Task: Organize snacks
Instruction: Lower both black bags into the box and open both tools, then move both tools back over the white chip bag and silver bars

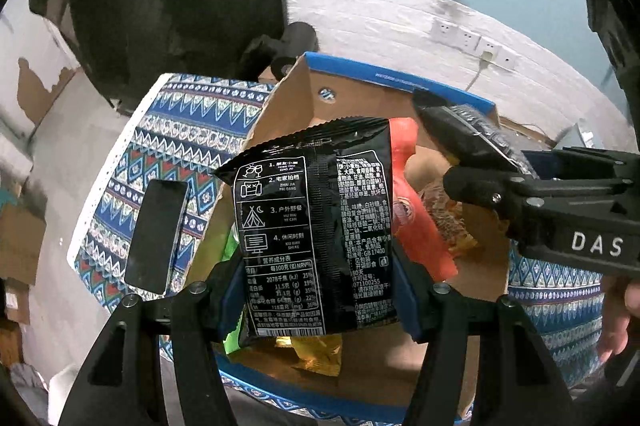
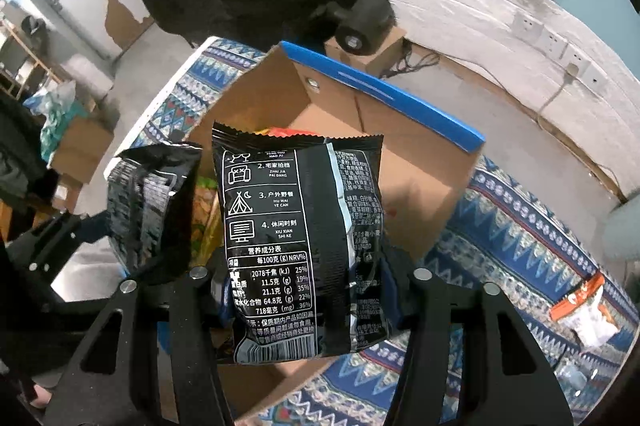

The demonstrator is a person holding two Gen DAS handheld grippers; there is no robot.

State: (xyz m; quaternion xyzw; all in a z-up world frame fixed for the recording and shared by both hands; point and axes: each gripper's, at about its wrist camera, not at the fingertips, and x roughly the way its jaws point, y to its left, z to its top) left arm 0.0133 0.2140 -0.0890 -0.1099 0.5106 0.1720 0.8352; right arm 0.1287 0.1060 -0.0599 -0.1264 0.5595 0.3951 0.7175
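Patterned blue tablecloth [image 1: 176, 129] fills the left and lower part of the left wrist view and the lower right of the right wrist view. On it sits an open cardboard box [image 1: 288, 105] with a blue top rim, centre of both frames. Inside the box, in the left wrist view: an orange packet [image 1: 420, 218] right of centre, a yellow packet [image 1: 320, 354] at lower centre, a sliver of green wrapper [image 1: 230, 250] at the left. Left gripper [image 1: 316, 290], bottom centre of its own frame, is pinching a black snack bag [image 1: 316, 242] by the lower half, back panel with white print facing the camera; bag stands upright over the box opening. Right gripper [image 2: 304, 278], bottom centre of its frame, pinches a second black snack bag [image 2: 300, 246] of the same printing, also upright over the box. Each gripper shows in the other's view: the right one enters from the right edge of the left wrist frame, with its bag angled up-left; the left one sits at the left of the right wrist frame, with its bag just beside the other bag. A dark phone [image 1: 156, 238] lies flat on the cloth, left of the box. An orange-and-white packet [image 2: 584, 310] lies on the cloth at the lower right of the right wrist view, well apart from the box.
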